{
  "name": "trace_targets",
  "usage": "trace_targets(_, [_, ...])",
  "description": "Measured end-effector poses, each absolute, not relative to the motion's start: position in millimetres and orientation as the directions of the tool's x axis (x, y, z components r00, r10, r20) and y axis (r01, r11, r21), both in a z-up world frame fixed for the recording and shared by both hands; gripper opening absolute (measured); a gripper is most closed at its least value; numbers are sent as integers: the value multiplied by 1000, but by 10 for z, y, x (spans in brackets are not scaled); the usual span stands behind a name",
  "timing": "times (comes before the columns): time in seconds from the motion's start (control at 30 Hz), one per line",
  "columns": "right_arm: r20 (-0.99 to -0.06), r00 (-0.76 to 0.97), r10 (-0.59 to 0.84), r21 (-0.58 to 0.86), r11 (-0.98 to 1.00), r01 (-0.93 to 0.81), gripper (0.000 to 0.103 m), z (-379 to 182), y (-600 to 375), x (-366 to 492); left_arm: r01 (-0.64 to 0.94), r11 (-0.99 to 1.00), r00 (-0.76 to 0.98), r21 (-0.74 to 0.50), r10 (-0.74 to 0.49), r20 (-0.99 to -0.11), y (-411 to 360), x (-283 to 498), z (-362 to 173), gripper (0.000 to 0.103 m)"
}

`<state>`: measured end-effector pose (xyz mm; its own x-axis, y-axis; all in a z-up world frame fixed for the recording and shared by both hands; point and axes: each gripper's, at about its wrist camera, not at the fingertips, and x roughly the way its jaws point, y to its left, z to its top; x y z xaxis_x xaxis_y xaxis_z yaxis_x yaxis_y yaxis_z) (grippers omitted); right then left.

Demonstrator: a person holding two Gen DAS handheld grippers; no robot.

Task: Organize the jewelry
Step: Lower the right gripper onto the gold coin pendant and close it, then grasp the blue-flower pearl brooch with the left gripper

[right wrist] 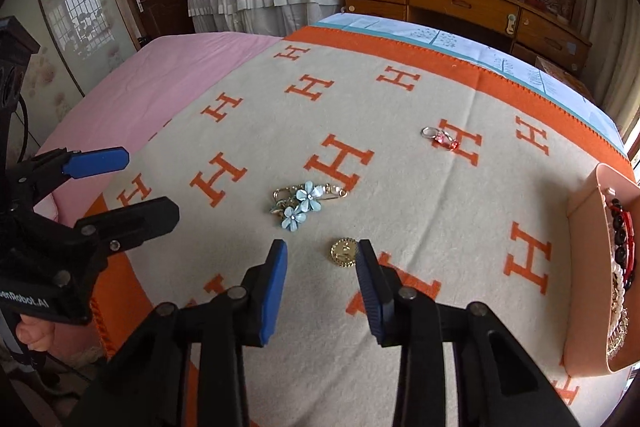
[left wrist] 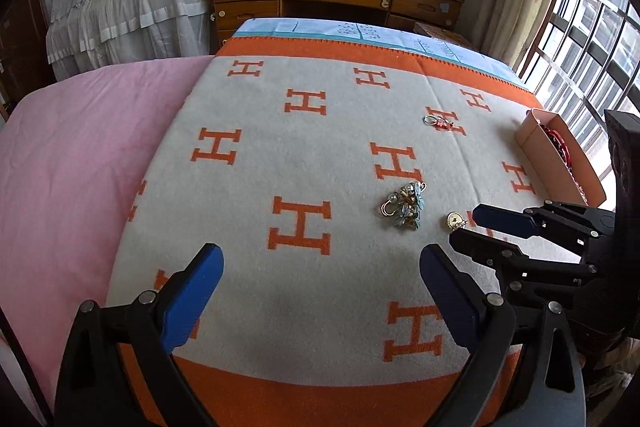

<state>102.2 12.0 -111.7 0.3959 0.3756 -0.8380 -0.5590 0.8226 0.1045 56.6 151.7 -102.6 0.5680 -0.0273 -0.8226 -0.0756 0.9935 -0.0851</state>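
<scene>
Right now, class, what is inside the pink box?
The pink box holds red and black beads and pale, gold-toned pieces. Its wall hides whatever lies lower.

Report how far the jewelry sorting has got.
Done: beaded pieces already lie in the pink box. In hand: nothing gripped; the right gripper stands open at the gold round brooch, the left gripper open and empty. Left on the blanket: that brooch, the blue flower brooch and the red-stone earrings.
</scene>
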Motion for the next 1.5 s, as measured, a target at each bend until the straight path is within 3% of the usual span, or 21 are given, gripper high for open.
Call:
trace_targets(0.43, [-852, 422, 310, 12, 818, -576, 28, -1260, 177, 1024, -33, 993, 545, -113, -77, -835, 1418, 706, -1162, 96])
trace_targets(0.57, [-846, 437, 306, -3, 817, -577, 19, -1257, 165, 1016, -26, 994, 540, -110, -79, -838, 1373, 741, -1177, 96])
trace_targets(0.9, [-843, 434, 319, 34, 836, -548, 19, -1247, 1, 1077, -25, 999, 568, -31, -11, -823, 1431, 916, -1158, 83])
trace_targets(1.5, [-838, 419, 349, 75, 835, -545, 19, -1259, -71, 1128, 64, 998, 506, -1, -34, -862, 1206, 1259, -1455, 82])
